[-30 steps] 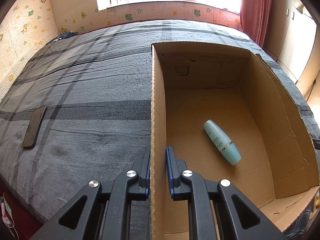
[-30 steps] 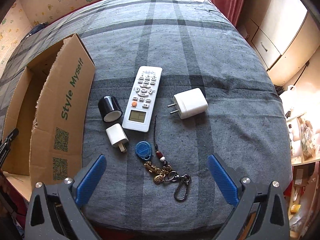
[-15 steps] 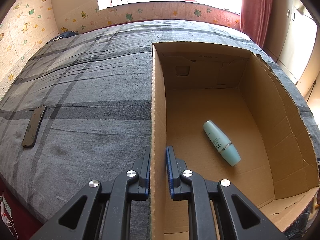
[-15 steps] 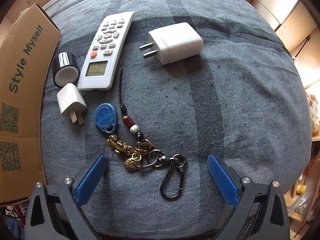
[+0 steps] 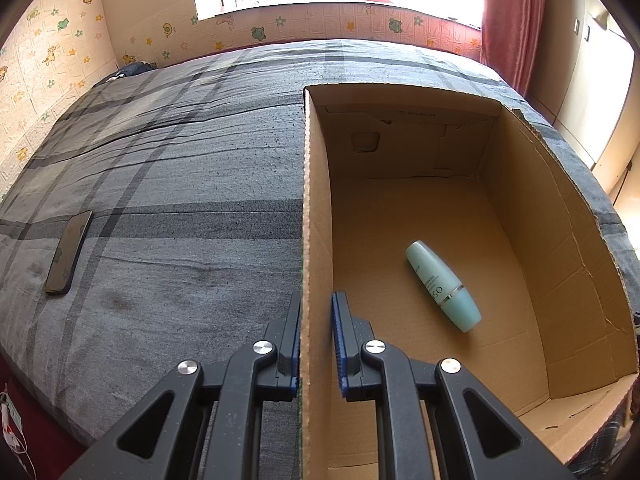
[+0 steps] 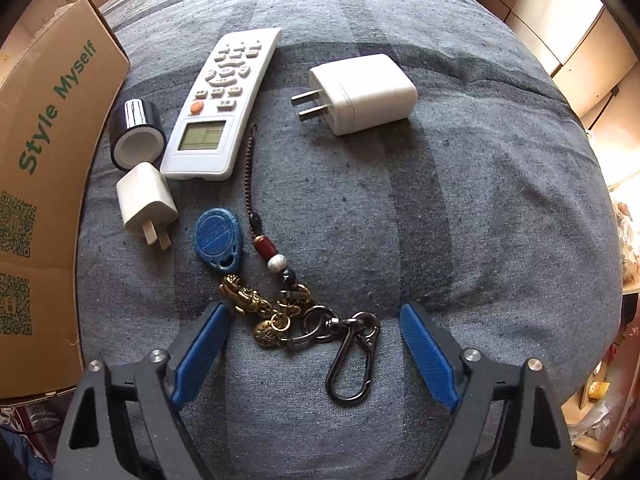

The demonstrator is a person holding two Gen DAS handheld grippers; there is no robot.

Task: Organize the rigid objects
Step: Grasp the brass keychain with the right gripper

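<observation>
My left gripper (image 5: pixel 316 340) is shut on the left wall of the open cardboard box (image 5: pixel 316 208), one pad on each side. A pale green bottle (image 5: pixel 442 286) lies on the box floor. In the right wrist view my right gripper (image 6: pixel 316 354) hangs low over the keychain (image 6: pixel 304 320), its jaws closing with the brass charms, rings and black carabiner (image 6: pixel 352 360) between them; the pads do not touch it. Beyond lie a blue key fob (image 6: pixel 218 238), a small white charger (image 6: pixel 146 204), a black tape roll (image 6: pixel 138 136), a white remote (image 6: pixel 222 104) and a large white charger (image 6: pixel 362 92).
All of it rests on a bed with a grey plaid cover (image 6: pixel 440 220). The box's outer side with green lettering (image 6: pixel 44 160) stands at the left of the loose items. A dark phone (image 5: pixel 68 252) lies on the bed left of the box. Cabinets (image 6: pixel 560 20) stand beyond the bed's right edge.
My right gripper has come down close over the keychain and its jaws have narrowed around it. The left gripper and the box have not moved.
</observation>
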